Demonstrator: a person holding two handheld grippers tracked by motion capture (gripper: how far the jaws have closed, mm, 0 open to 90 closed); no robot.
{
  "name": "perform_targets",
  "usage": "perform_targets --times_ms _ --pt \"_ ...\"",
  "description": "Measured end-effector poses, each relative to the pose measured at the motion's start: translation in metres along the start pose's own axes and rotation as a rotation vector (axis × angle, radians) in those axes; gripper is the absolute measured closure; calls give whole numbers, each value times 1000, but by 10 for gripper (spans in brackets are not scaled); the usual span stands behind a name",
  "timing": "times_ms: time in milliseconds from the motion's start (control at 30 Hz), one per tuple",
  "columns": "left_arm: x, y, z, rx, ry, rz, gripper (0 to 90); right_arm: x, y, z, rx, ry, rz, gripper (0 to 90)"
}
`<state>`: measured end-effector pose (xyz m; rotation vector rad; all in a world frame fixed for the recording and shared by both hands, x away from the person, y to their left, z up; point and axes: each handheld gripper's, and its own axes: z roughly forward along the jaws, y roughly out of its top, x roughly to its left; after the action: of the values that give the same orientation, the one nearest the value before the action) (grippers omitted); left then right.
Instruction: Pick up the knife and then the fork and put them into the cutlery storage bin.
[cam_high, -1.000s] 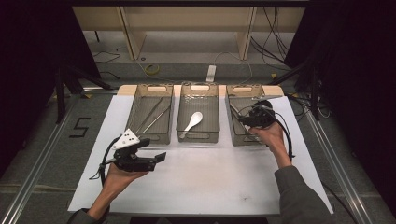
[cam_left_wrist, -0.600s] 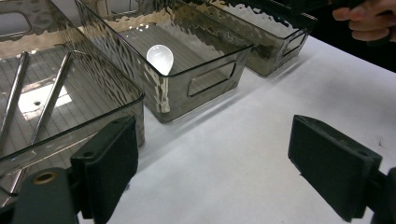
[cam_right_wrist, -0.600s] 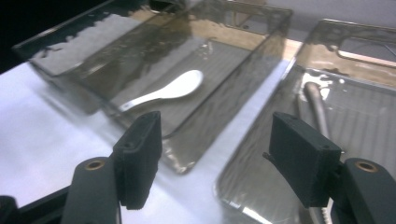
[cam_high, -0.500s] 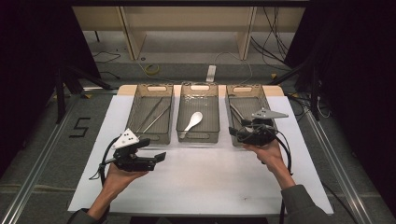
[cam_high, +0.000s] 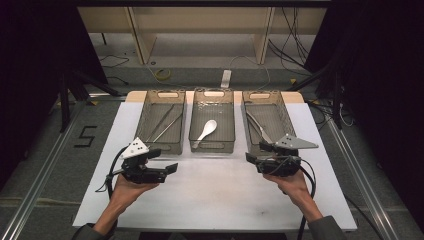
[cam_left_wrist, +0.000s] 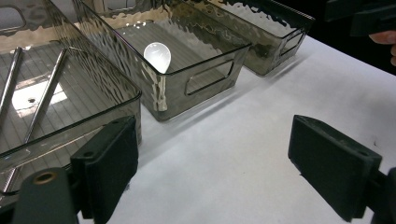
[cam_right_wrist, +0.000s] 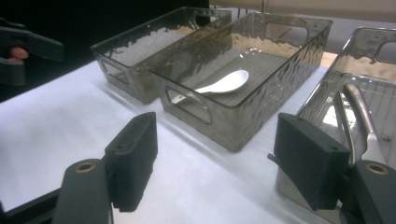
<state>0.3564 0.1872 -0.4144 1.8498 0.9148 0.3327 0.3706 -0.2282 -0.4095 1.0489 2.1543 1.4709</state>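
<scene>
Left tongs (cam_high: 169, 167) and right tongs (cam_high: 251, 158) both gape apart, empty, above the bench (cam_high: 210, 200). A white spoon (cam_high: 205, 132) lies in the middle bin (cam_high: 212, 146).

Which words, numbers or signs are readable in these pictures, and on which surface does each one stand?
"5": a dark numeral marked on the grey floor, left of the white table top in the high view.
No other text is readable; the three clear bins, the utensils in them and both grippers show no legible label.
</scene>
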Motion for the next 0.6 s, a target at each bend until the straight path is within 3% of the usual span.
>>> perform_targets --times_ms 300,600 --pt "0 0 -1 -17 -32 -10 156 14 -21 -20 -20 -3 -25 265" --pt "-2 0 -2 -33 -50 -7 157 14 -34 -32 -28 -17 -13 256"
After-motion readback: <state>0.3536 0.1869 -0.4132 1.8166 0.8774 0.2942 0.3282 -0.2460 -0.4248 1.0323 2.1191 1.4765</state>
